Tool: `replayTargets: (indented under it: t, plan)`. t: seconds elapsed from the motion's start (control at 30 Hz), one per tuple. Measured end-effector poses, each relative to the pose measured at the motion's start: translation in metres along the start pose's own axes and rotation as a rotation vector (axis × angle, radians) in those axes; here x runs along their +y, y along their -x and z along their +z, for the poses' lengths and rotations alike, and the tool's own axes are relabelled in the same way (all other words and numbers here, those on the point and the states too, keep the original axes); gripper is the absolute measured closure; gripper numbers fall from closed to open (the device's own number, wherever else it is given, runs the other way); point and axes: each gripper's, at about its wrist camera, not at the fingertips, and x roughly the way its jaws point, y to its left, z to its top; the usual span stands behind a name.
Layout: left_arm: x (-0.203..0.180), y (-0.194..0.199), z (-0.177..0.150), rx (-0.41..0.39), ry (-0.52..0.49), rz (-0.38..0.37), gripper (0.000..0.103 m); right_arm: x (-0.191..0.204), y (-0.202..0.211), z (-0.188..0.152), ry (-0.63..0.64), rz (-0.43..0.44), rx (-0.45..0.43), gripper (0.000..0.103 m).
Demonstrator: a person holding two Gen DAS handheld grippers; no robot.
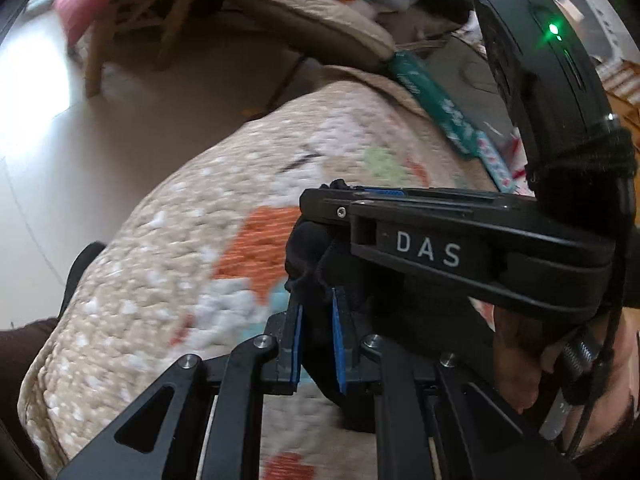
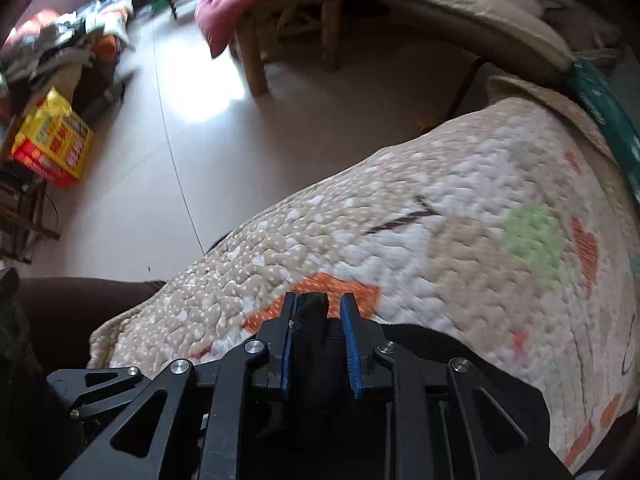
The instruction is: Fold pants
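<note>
The pants (image 1: 308,248) are black cloth, bunched above a beige quilted cover (image 1: 200,220) with orange and green patches. In the left wrist view my left gripper (image 1: 316,300) is shut on a fold of them, the blue pads pressing the cloth. The right gripper (image 1: 332,196) crosses just above it, held by a hand (image 1: 516,360), its tip at the same bunch. In the right wrist view my right gripper (image 2: 319,304) points steeply down at the cover (image 2: 440,240), and a thick roll of the black pants (image 2: 316,344) fills the gap between its pads. The rest of the pants is hidden beneath the grippers.
The quilted cover ends at a rounded edge, with pale floor (image 2: 160,160) beyond. A wooden stool (image 2: 256,52) with a pink cushion (image 2: 218,16) stands across the floor. A yellow and red box (image 2: 52,144) and a heap of clothes (image 2: 68,36) lie at far left.
</note>
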Motion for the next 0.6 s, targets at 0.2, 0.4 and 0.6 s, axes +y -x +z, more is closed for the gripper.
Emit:
replayTargets:
  t: [0.2, 0.4, 0.6]
  plan:
    - [-0.068, -0.012, -0.014, 0.041, -0.085, -0.066, 0.091, -0.056, 0.05, -0.04, -0.134, -0.008, -0.078, 0.08]
    - [-0.135, -0.049, -0.054, 0.113, -0.237, -0.042, 0.09, -0.116, 0.066, -0.102, -0.295, -0.013, -0.102, 0.08]
    - [-0.157, -0.058, -0.098, 0.232, -0.354, -0.087, 0.07, -0.175, 0.059, -0.179, -0.464, -0.089, -0.086, 0.046]
